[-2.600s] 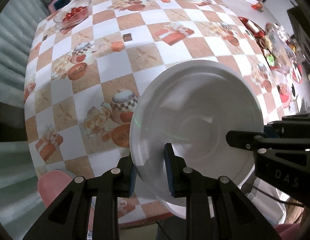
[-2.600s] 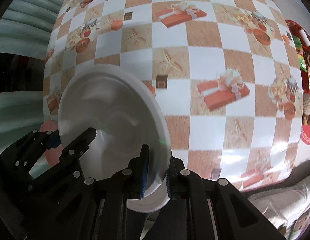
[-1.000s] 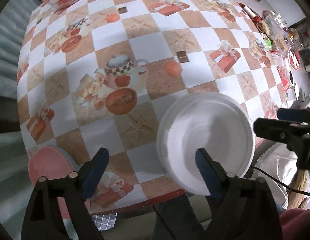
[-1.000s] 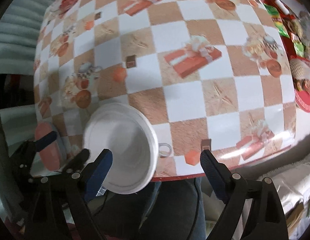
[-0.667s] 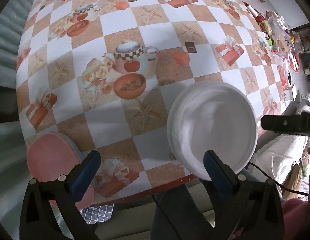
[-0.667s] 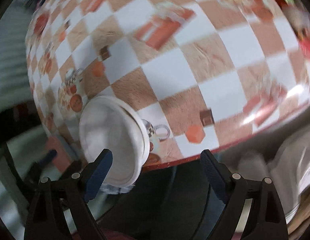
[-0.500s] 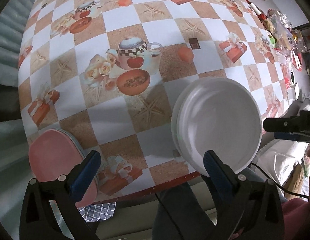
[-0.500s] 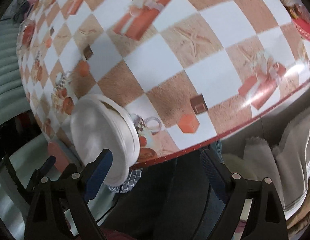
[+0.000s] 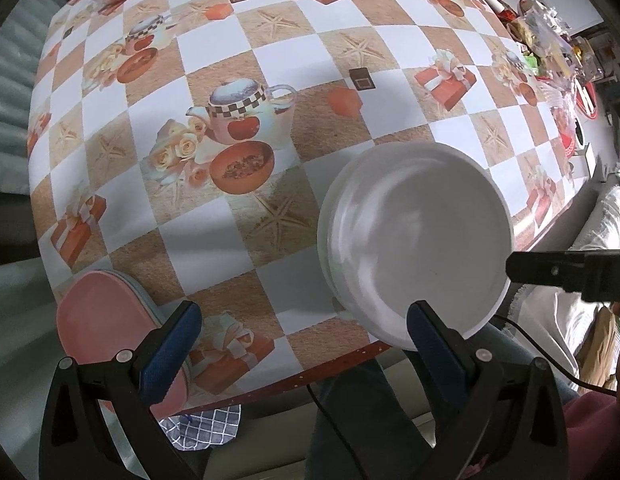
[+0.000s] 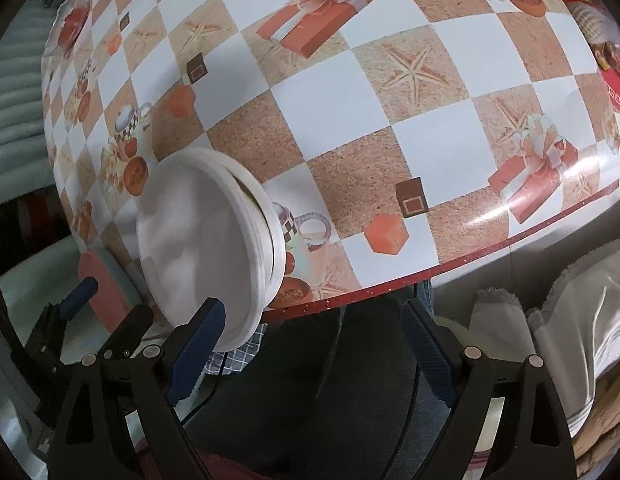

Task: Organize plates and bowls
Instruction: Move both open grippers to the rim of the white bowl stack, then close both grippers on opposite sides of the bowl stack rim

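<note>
— Two or more round white glossy plates (image 9: 417,240) sit stacked near the front edge of the checked, shiny oilcloth-covered table (image 9: 246,28), rims slightly offset.

— And the grippers?

— Left gripper (image 9: 302,336), blue ribbed pads, gapes wide above the table edge, holding nothing. Right gripper (image 10: 313,344) also stands spread, empty.

— Anything else?

— Flat pink oval plates (image 9: 98,320) overhang the left corner.

Soft, even daylight fills both fisheye views, which bow the checked tablecloth (image 9: 341,80) hard toward dark vignetted corners. A streak of glare cuts the cloth's near edge in the right wrist view. Faint shadows pool beside the white plates (image 9: 417,240); focus is sharp.
</note>
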The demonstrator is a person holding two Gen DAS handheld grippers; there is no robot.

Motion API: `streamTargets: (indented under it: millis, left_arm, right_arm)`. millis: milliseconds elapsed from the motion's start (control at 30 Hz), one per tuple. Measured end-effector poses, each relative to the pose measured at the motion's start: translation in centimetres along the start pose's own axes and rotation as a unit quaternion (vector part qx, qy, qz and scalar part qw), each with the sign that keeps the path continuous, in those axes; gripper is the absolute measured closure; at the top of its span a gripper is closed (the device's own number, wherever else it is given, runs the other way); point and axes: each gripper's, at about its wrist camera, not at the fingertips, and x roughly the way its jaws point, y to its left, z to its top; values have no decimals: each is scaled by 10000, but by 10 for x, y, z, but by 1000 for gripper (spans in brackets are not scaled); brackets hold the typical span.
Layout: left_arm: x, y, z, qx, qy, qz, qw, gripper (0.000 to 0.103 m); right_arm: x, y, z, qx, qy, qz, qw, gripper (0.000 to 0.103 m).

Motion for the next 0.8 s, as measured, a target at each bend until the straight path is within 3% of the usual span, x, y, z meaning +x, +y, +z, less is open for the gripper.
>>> streamTargets:
  millis: [233, 533, 800]
  left_arm:
    - [0, -3, 1, 57, -95, 74, 9999, 0]
    - [20, -9, 7, 113, 44, 173, 9998, 0]
    - [39, -6, 13, 54, 144, 477, 9987, 0]
  right_arm:
    - [2, 17, -1, -428, -229, -111, 9988, 13]
    - [28, 20, 6, -645, -174, -374, 9971, 13]
    - [51, 19, 20, -906, -303, -573, 9938, 13]
